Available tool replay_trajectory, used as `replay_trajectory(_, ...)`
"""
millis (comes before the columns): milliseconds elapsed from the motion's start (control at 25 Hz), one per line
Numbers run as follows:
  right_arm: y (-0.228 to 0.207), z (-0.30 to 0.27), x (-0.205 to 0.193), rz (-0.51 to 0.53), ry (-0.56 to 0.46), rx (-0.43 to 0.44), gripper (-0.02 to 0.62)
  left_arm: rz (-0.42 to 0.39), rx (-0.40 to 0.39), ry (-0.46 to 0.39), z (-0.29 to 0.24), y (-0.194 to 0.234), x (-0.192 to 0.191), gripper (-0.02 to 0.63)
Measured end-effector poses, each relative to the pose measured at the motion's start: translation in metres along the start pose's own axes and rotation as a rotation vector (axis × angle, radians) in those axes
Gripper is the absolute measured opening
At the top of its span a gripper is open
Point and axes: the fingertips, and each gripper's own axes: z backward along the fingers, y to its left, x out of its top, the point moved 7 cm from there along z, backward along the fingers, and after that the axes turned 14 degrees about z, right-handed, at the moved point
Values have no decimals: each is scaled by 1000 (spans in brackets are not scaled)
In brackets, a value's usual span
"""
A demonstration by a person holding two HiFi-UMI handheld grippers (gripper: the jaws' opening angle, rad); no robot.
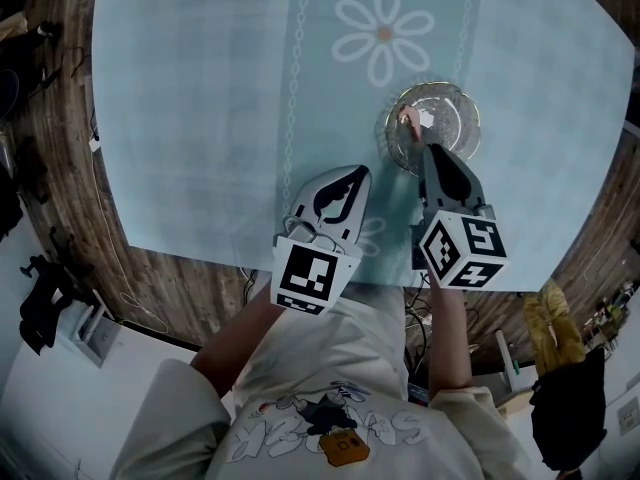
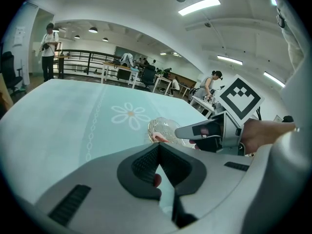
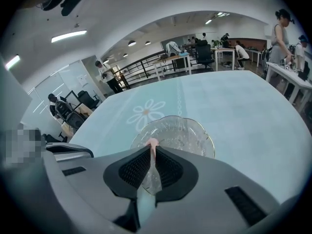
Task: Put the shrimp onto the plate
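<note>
A clear glass plate stands on the light blue tablecloth, to the right of centre. The pink shrimp is over the plate's near-left rim. My right gripper reaches to that rim, and in the right gripper view its jaws stand almost together with the shrimp pinched at their tips above the plate. In the left gripper view the shrimp shows just beyond the right gripper's tip. My left gripper hovers shut and empty, left of the plate.
A white daisy print lies on the cloth beyond the plate. The wooden table edge curves round near my body. Desks, chairs and several people fill the room behind the table.
</note>
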Motion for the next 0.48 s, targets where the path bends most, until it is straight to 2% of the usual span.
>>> replay_trajectory(360,12,34,7,25,-78,-4,39,-28,2,-30,21,-21,8,8)
replay_trajectory(480,18,53,9,35,-100,-3,38,-1,-13,-31,34,-31,9,8)
